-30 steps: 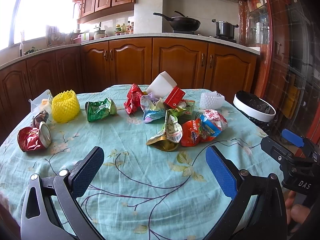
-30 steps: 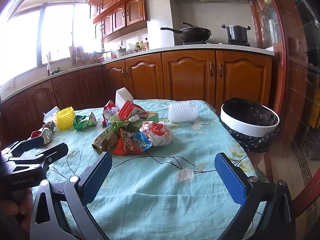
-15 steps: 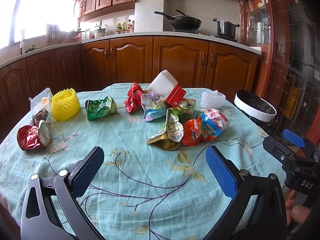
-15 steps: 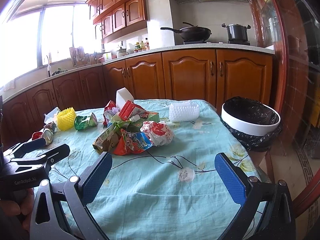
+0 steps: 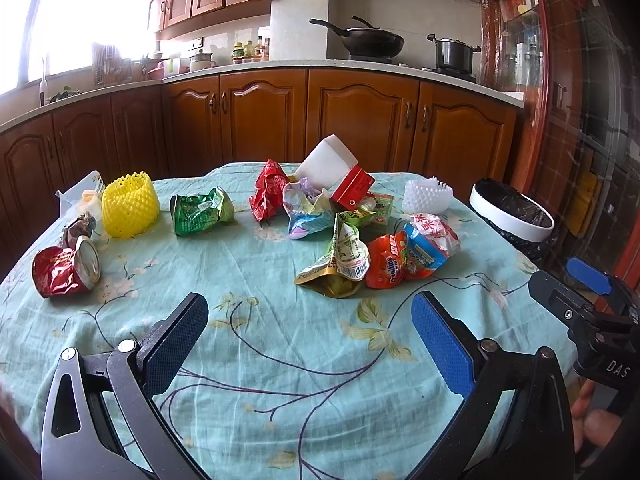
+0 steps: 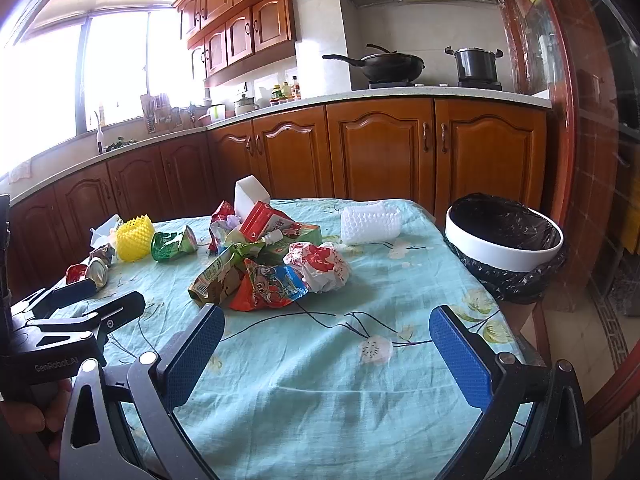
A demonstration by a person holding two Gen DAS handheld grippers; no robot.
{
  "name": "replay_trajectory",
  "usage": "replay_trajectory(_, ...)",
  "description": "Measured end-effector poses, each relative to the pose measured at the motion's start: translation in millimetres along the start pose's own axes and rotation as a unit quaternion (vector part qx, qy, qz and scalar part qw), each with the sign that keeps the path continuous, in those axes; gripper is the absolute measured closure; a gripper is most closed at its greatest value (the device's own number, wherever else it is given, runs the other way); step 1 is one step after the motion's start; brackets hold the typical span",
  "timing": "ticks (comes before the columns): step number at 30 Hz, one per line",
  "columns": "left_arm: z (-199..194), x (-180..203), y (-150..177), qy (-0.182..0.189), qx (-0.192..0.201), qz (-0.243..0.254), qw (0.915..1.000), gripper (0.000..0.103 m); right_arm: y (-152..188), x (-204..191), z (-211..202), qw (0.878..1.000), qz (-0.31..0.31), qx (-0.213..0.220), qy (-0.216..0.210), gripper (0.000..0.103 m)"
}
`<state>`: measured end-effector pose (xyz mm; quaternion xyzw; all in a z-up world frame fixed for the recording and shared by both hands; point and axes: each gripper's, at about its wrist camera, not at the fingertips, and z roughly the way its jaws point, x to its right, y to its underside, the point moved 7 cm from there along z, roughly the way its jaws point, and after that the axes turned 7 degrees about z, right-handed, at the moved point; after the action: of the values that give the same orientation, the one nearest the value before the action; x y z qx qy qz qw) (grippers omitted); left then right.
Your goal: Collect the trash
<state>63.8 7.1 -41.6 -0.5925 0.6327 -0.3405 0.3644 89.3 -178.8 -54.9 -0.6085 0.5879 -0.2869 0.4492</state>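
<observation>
Both tools hang over the near edge of the table, and both are spread wide with nothing between the pads. The left gripper [image 5: 310, 334] shows flat blue pads with a fine grid texture on black angular arms; the right gripper [image 6: 326, 346] is the same build, equally empty.

Under them lies a wrinkled light-blue tablecloth [image 5: 256, 360] printed with thin purple branches and pale flowers. The trash sits further out, none of it touched. In the middle is a heap of crumpled glossy wrappers [image 5: 372, 240]: an orange foil pouch [image 5: 386, 266], a green-and-gold torn packet [image 5: 340, 264], a blue and white bag balled up at the right. Behind the heap a small red carton [image 5: 352, 190] leans tilted against a smooth white block [image 5: 326, 164] with rounded corners.

Off to the left, a crushed green foil bag [image 5: 200, 214] lies on its own, then a yellow foam net sleeve [image 5: 129, 208] standing upright, its mesh diamond-patterned and its rim spiky. At the far left a squashed red can [image 5: 66, 270] lies on its side, silver lid facing us. On the right, a white foam net sleeve [image 6: 370, 222] lies flat near the table's edge.

Just beyond the table's right side stands the round white bin [image 6: 504, 248], lined with a shiny black plastic bag, its mouth open. Behind everything, carved brown wood cabinets [image 6: 380, 152].
</observation>
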Motion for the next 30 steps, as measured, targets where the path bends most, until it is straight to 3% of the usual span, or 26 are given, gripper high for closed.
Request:
replay_trajectory(17,2,-1,0,0.001,-0.004,-0.004,1.0,0.0,1,-2,2,1.0,0.002,-0.002,-0.001,0.0)
replay_trajectory(30,27,-12,-5,0.015,-0.033,-0.024,0.999,0.0,-1,2,16,0.999,0.018,-0.023,-0.016,0.001)
